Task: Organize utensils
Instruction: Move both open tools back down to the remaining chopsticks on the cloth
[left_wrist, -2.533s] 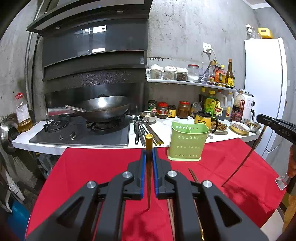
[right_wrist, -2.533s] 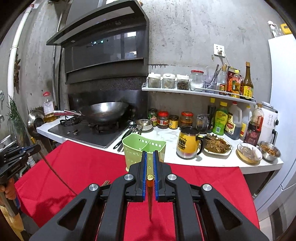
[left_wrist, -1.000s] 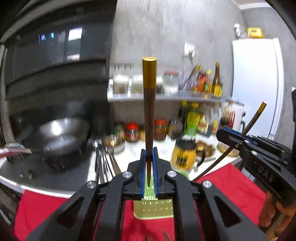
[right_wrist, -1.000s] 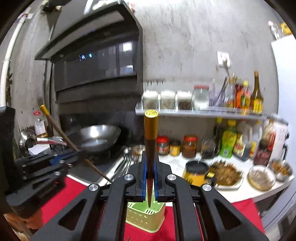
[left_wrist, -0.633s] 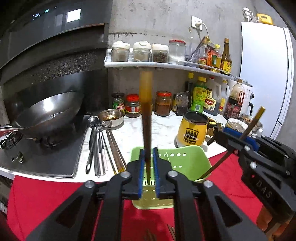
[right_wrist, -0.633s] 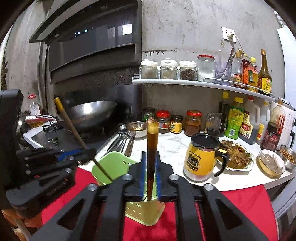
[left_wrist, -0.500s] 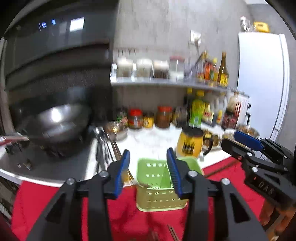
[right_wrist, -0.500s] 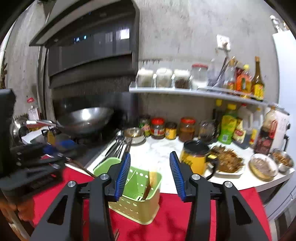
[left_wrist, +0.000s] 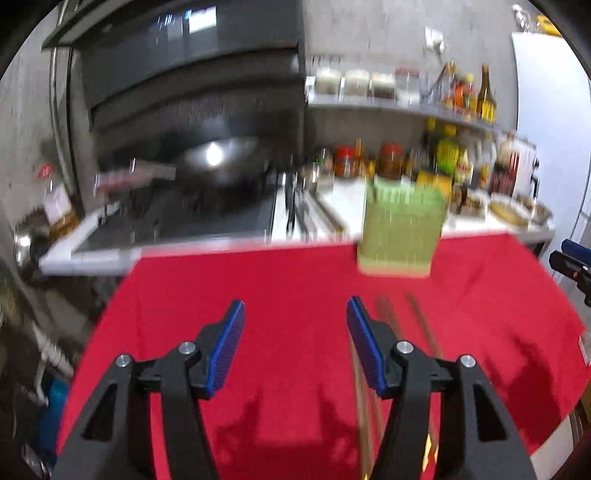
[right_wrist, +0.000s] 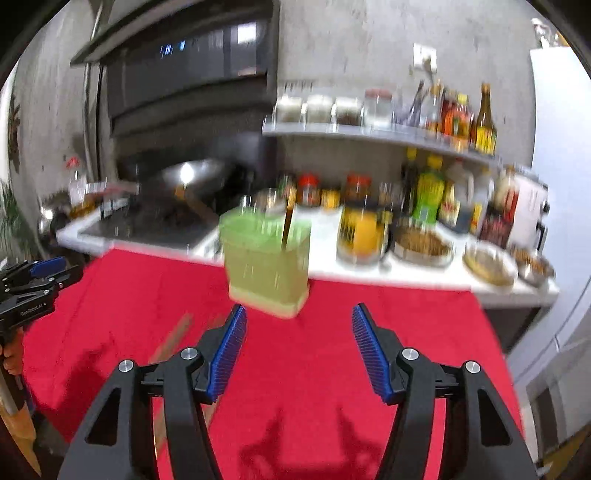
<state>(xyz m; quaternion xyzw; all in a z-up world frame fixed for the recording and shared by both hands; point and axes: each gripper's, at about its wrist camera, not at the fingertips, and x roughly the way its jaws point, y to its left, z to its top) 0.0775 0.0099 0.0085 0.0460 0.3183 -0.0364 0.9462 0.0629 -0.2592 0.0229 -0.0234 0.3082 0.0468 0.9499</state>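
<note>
A green perforated utensil holder (left_wrist: 400, 230) stands at the far edge of the red cloth (left_wrist: 288, 280); it also shows in the right wrist view (right_wrist: 266, 262) with a brown chopstick (right_wrist: 287, 225) leaning inside it. My left gripper (left_wrist: 295, 339) is open and empty above the cloth. My right gripper (right_wrist: 299, 345) is open and empty, short of the holder. More chopsticks (left_wrist: 421, 325) lie on the cloth near the left gripper's right finger; they show blurred in the right wrist view (right_wrist: 173, 339). Both views are motion-blurred.
Behind the cloth runs a white counter (right_wrist: 388, 273) with a yellow mug (right_wrist: 360, 230), food bowls (right_wrist: 421, 242), jars and bottles. A stove with a wok (left_wrist: 221, 162) is at the left. Loose metal utensils (left_wrist: 295, 210) lie on the counter. A white fridge (left_wrist: 554, 122) stands at the right.
Both grippers opened and let their chopsticks drop into the green holder. Both have since pulled back and down, so the holder is now farther away.
</note>
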